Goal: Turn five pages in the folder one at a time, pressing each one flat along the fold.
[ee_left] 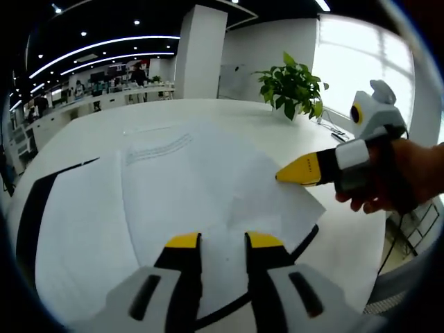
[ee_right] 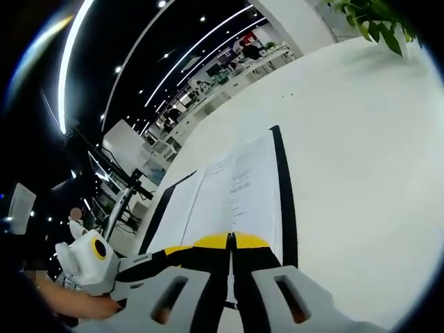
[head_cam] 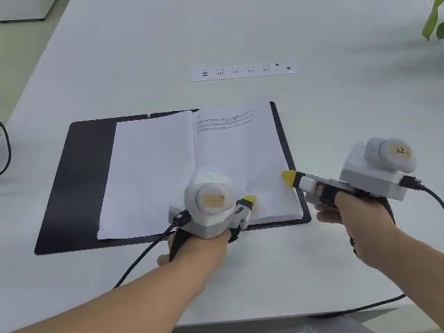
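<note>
From the head view, the folder (head_cam: 83, 187) lies open on the white table (head_cam: 347, 83), its black cover flat and white pages spread to both sides. The left gripper (head_cam: 244, 203) sits over the lower part of the right page (head_cam: 236, 152), close to the fold. The right gripper (head_cam: 288, 177) points its yellow tip at that page's outer edge. A power strip (head_cam: 243, 70) lies beyond the folder.

In the left gripper view, the jaws stand a little apart above the paper with nothing between them. The right gripper reaches in to the page edge, and a potted plant (ee_left: 291, 83) stands further back.

In the right gripper view, the jaws are pressed together at the page's edge; I cannot tell if paper is caught.
</note>
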Tool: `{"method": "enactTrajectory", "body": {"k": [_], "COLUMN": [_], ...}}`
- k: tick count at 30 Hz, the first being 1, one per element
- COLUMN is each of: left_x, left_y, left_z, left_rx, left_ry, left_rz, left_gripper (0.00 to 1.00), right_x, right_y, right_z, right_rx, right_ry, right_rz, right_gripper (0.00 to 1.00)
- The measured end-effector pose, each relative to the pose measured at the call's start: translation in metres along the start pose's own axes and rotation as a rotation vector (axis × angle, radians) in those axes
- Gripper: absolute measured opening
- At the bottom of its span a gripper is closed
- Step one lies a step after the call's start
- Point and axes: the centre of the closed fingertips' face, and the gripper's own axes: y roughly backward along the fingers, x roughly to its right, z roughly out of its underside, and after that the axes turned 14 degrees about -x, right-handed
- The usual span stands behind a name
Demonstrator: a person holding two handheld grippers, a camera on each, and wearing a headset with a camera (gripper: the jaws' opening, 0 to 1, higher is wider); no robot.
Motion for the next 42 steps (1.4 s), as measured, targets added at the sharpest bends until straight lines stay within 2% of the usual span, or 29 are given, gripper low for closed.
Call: {"method": "enactTrajectory", "body": {"k": [5, 7, 9, 10, 12, 13, 17, 23, 26, 27, 33, 38, 42], "left_x": [-0.010, -0.014, -0.021, -0.023, -0.030, -0.035, -0.052, -0.070, -0.078, -0.081, -0.094, -0.107, -0.119], "left_y": [0.026, 0.039, 0.052, 0.054, 0.068, 0.075, 0.104, 0.142, 0.162, 0.166, 0.192, 0.210, 0.221], "left_z": [-0.001, -0.004, -0.004, -0.004, -0.003, -0.002, -0.002, -0.001, 0.003, 0.003, 0.007, 0.016, 0.029], "left_rx": [0.013, 0.026, 0.028, 0.029, 0.035, 0.037, 0.055, 0.076, 0.078, 0.084, 0.100, 0.108, 0.094], "left_ry": [-0.017, -0.019, -0.021, -0.021, -0.024, -0.023, -0.015, 0.010, 0.009, 0.013, 0.024, 0.037, 0.044], "left_rz": [0.000, 0.006, 0.006, 0.006, 0.006, 0.003, -0.013, -0.024, -0.036, -0.037, -0.053, -0.074, -0.093], "left_gripper": [0.29, 0.31, 0.32, 0.32, 0.33, 0.33, 0.35, 0.36, 0.37, 0.37, 0.37, 0.37, 0.37], "right_x": [-0.023, -0.035, -0.042, -0.051, -0.060, -0.069, -0.096, -0.128, -0.149, -0.151, -0.179, -0.192, -0.201], "right_y": [0.010, 0.014, 0.017, 0.018, 0.020, 0.021, 0.019, 0.009, 0.001, 0.000, -0.031, -0.057, -0.082], "right_z": [-0.004, -0.005, -0.006, -0.006, -0.008, -0.009, -0.011, -0.010, -0.007, -0.007, -0.007, -0.001, 0.009], "right_rx": [0.001, 0.007, 0.013, 0.012, 0.019, 0.022, 0.029, 0.017, 0.005, 0.005, -0.034, -0.068, -0.104], "right_ry": [-0.020, -0.061, -0.068, -0.088, -0.079, -0.090, -0.087, -0.096, -0.100, -0.103, -0.098, -0.095, -0.089], "right_rz": [-0.009, -0.044, -0.051, -0.077, -0.078, -0.105, -0.141, -0.190, -0.220, -0.225, -0.272, -0.272, -0.261], "right_gripper": [0.00, 0.00, 0.00, 0.00, 0.00, 0.00, 0.00, 0.00, 0.00, 0.00, 0.00, 0.00, 0.00]}}
